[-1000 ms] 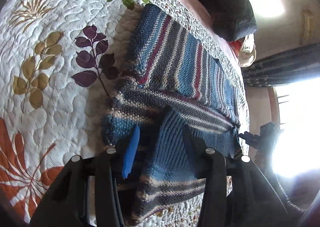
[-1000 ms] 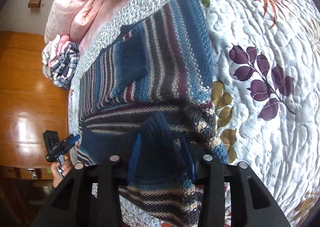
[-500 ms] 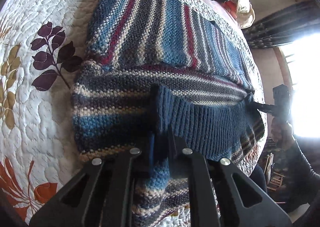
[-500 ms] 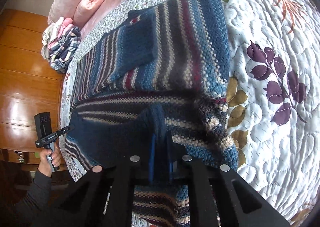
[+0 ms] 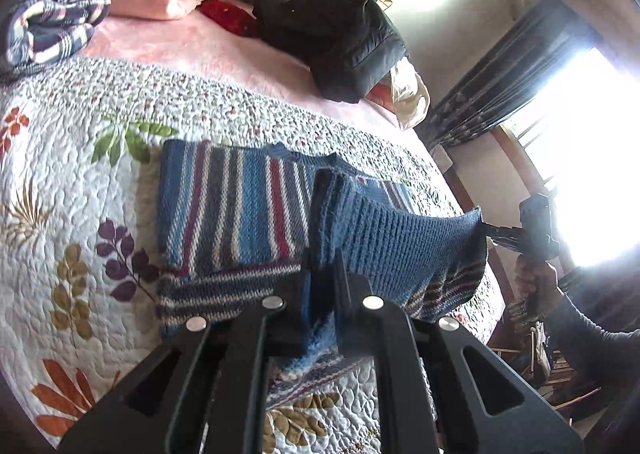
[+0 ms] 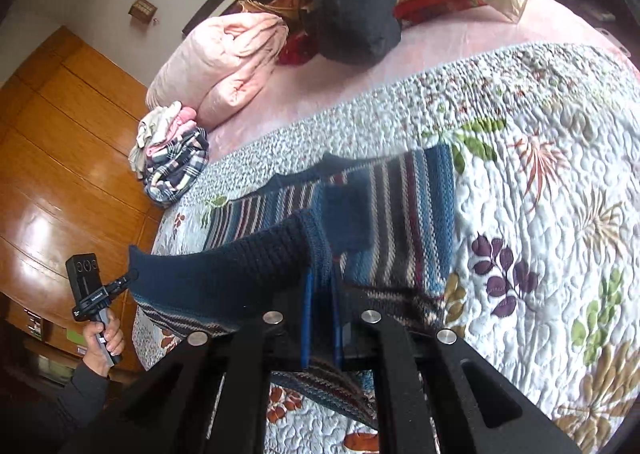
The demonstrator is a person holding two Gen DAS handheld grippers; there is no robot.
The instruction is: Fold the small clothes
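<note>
The sweater (image 5: pixel 236 209) lies on the quilt (image 5: pixel 72 181) of the bed, and the fold looks about half done. Its striped body is flat on the quilt, with one sleeve laid across the lower part. The ribbed hem (image 5: pixel 404 250) is lifted off the bed and hangs stretched between the two tools. I judge that the sides are already turned in and that the last fold, bottom over top, is now in hand. What is left is to carry the hem forward over the body, to lay it down near the collar, and to let go.

The left gripper (image 5: pixel 322 278) is clenched on one corner of the hem; the knit sits between its fingers and a small piece hangs below them. The right gripper (image 6: pixel 322 294) is clenched in the same way on the other corner. In the left view the right tool is seen at the far end of the hem, near the window (image 5: pixel 592 157), and the cloth between is taut, with a slight sag. The flat part of the sweater lies in front of both tools and lower than them, so the hem must travel away from the person.

Farther up the bed are a plaid cloth (image 6: pixel 176 165), a pink pillow (image 6: pixel 224 61) and a dark jacket (image 5: pixel 344 41), well apart from the sweater.
</note>
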